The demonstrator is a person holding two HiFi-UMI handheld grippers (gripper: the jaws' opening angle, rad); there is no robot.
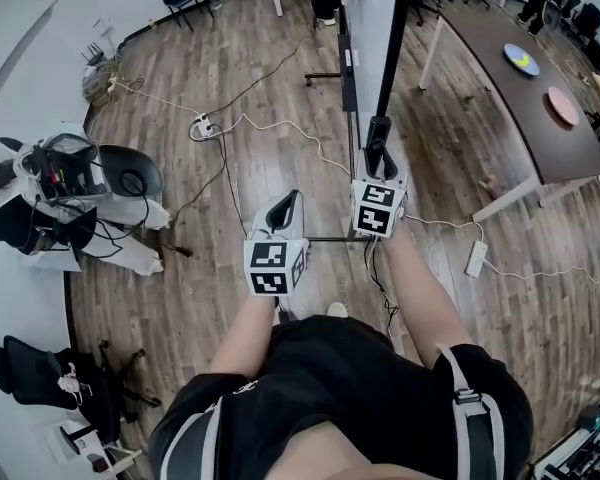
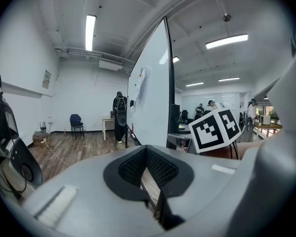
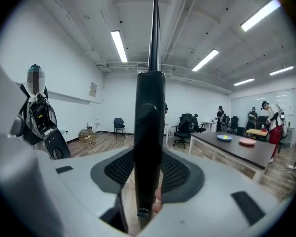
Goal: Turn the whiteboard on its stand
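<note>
Right gripper [image 3: 148,181] is clamped on the black edge frame of the whiteboard [image 3: 149,107], a pad against each side. The left gripper [image 2: 147,154] hangs near it at the person's left, jaws together and empty. Beyond the grippers the whiteboard stands upright on its stand [image 1: 325,75], edge-on to the person, with a long dark table [image 1: 500,78] farther off at the right. The grip appears established, while the amount of rotation achieved cannot be read, so the turn itself probably remains.
</note>
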